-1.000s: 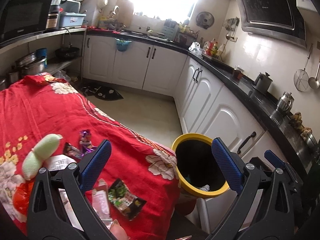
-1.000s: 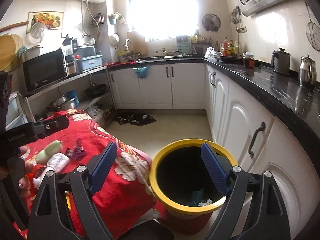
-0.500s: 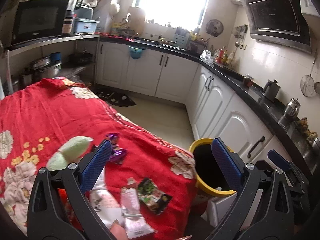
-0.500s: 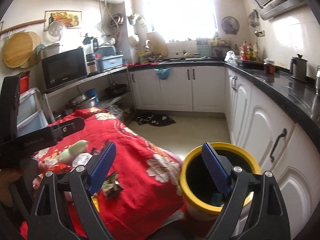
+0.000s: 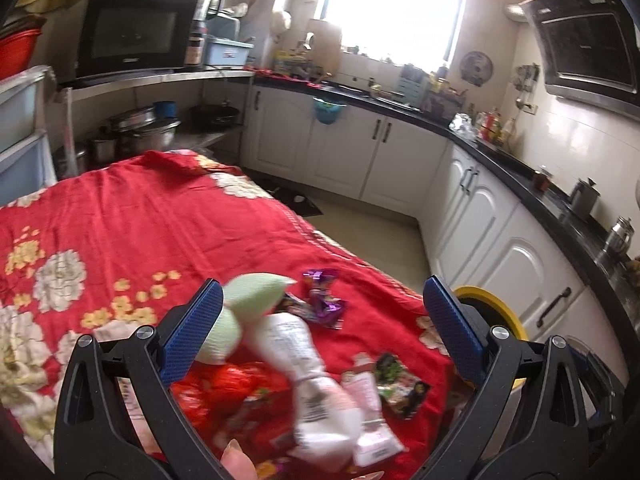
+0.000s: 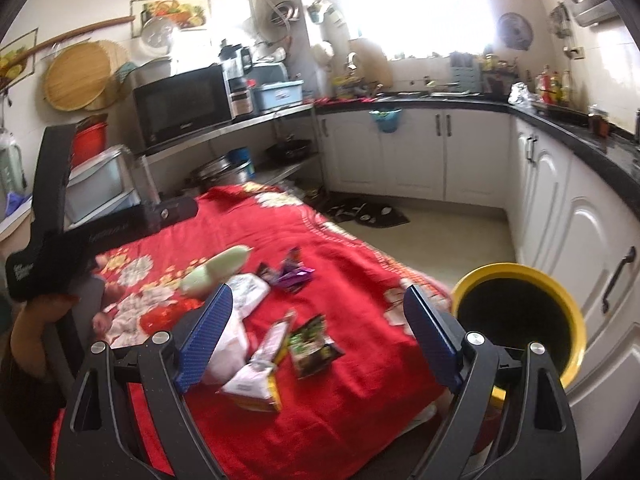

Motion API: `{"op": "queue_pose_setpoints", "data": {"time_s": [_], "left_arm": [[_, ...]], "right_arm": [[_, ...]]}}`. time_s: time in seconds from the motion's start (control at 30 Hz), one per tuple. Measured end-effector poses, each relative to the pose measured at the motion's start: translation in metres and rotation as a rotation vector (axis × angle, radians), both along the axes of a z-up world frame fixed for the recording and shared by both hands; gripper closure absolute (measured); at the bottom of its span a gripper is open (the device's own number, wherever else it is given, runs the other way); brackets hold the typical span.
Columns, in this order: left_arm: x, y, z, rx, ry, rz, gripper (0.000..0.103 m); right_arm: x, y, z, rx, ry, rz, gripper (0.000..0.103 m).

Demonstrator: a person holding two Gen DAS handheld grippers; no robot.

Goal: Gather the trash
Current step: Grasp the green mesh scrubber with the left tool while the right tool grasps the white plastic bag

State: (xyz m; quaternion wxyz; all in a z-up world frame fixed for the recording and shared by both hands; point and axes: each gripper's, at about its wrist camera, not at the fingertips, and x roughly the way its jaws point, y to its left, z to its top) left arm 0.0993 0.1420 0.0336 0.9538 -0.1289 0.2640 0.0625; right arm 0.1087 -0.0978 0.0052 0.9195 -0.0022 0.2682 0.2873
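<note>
Trash lies scattered on a table under a red flowered cloth (image 5: pixel 132 216) (image 6: pixel 340 384): a pale green packet (image 5: pixel 256 292) (image 6: pixel 216 268), a white crumpled bag (image 5: pixel 304 364) (image 6: pixel 244 292), purple wrappers (image 5: pixel 326 304) (image 6: pixel 294 274), a pink sachet (image 5: pixel 366 392) (image 6: pixel 272 340) and a dark green snack wrapper (image 5: pixel 402 390) (image 6: pixel 312 346). My left gripper (image 5: pixel 320 332) hangs open above the white bag with nothing gripped. My right gripper (image 6: pixel 318 332) is open over the green wrapper, also empty. A black bin with a yellow rim (image 6: pixel 520 312) (image 5: pixel 496 312) stands right of the table.
White cabinets (image 6: pixel 424 156) under a black counter (image 6: pixel 592 140) run along the back and right. A microwave (image 6: pixel 184 104) sits on a steel shelf at left, pots below. A dark mat (image 6: pixel 368 212) lies on the bare floor beyond the table. A hand (image 6: pixel 36 316) holds the left gripper's handle.
Both views have swung left from the bin to the table. The bin has slid toward the right edge and the wrappers now lie between the jaws of both grippers.
</note>
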Motion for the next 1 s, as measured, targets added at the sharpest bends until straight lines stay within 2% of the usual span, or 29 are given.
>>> {"op": "queue_pose_setpoints", "data": {"time_s": [0.3, 0.57, 0.83, 1.0], "left_arm": [[-0.007, 0.035, -0.008, -0.007, 0.023, 0.081, 0.011], [0.001, 0.058, -0.035, -0.022, 0.095, 0.112, 0.011], [0.018, 0.074, -0.067, -0.044, 0.195, 0.068, 0.011], [0.035, 0.09, -0.081, -0.109, 0.239, 0.001, 0.011]], "right_arm": [[-0.009, 0.038, -0.014, -0.033, 0.045, 0.113, 0.018], [-0.007, 0.07, -0.03, -0.062, 0.105, 0.193, 0.018], [0.002, 0.094, -0.054, -0.095, 0.178, 0.234, 0.018], [0.012, 0.104, -0.066, -0.088, 0.236, 0.248, 0.018]]}}
